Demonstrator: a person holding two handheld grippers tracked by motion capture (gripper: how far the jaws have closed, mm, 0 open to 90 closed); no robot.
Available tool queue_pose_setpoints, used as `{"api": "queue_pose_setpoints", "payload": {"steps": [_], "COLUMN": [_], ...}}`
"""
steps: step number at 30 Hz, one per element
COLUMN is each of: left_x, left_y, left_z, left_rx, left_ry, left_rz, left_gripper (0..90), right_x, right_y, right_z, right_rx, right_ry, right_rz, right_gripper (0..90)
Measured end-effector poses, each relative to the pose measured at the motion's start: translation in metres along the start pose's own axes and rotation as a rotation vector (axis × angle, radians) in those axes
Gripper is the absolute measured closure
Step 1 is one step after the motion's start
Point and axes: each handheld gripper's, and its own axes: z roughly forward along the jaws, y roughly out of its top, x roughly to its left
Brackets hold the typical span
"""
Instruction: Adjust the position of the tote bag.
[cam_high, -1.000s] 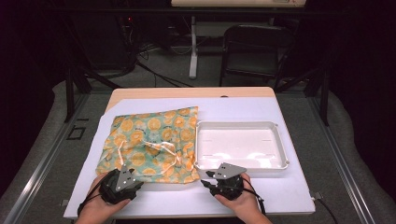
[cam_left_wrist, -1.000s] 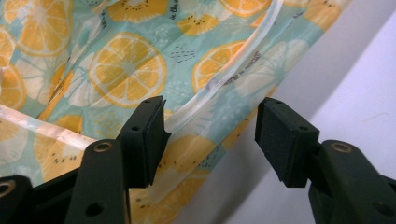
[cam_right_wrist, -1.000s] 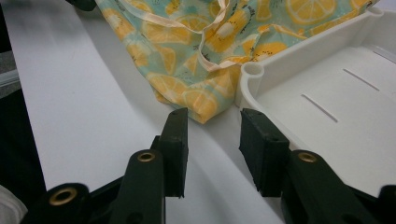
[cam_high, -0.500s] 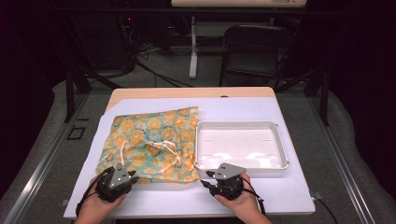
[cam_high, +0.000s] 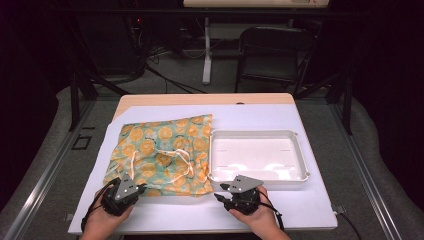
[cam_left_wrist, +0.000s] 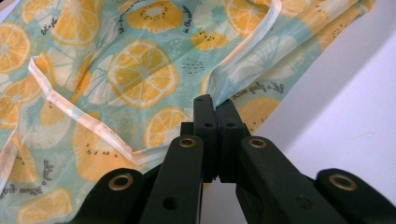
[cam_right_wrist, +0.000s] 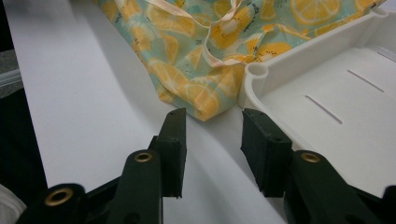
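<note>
High view: dim room, a dark chair (cam_high: 272, 52) and cables beyond a white-covered surface (cam_high: 310, 205). On it, a citrus-print cloth (cam_high: 165, 152) spread flat at the left, touching a white tray (cam_high: 260, 177) on its right, tray bare inside. Left claw (cam_high: 136, 188) at the cloth's near left corner, right claw (cam_high: 223, 192) near the cloth's near right corner, just in front of the tray rim. Against the frames from a second ago, both hands in the same spots, cloth not shifted; left claw narrower now.

Left gripper view: jaws just been closing, now pressed together on a folded edge of the cloth (cam_left_wrist: 140, 70) beside its pale hem, cloth pinched between the pads (cam_left_wrist: 205, 116). Probably the first corner secured, ready for lifting or folding.

Right gripper view: jaws apart, pads (cam_right_wrist: 173, 135) over bare surface, nothing between them. Cloth corner (cam_right_wrist: 205, 105) just ahead, tray corner (cam_right_wrist: 257, 70) touching it at the right. Likely next: ease forward and close on that corner without catching the tray rim.
</note>
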Motion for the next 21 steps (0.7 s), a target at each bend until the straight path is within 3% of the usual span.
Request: {"api": "queue_pose_setpoints", "payload": {"steps": [13, 21], "left_x": [0.0012, 0.0059], "left_y": [0.0014, 0.0096], "left_z": [-0.0018, -0.0073], "left_rx": [-0.018, -0.051], "left_ry": [-0.001, 0.013], "left_rz": [-0.015, -0.045], "left_gripper": [90.0, 90.0], "right_x": [0.0004, 0.0003], "right_y": [-0.0003, 0.0004], "right_z": [0.0017, 0.0014], "right_rx": [-0.002, -0.007], "right_ry": [0.008, 0.004], "right_rz": [0.0, 0.007], "right_gripper": [58.8, 57.4]}}
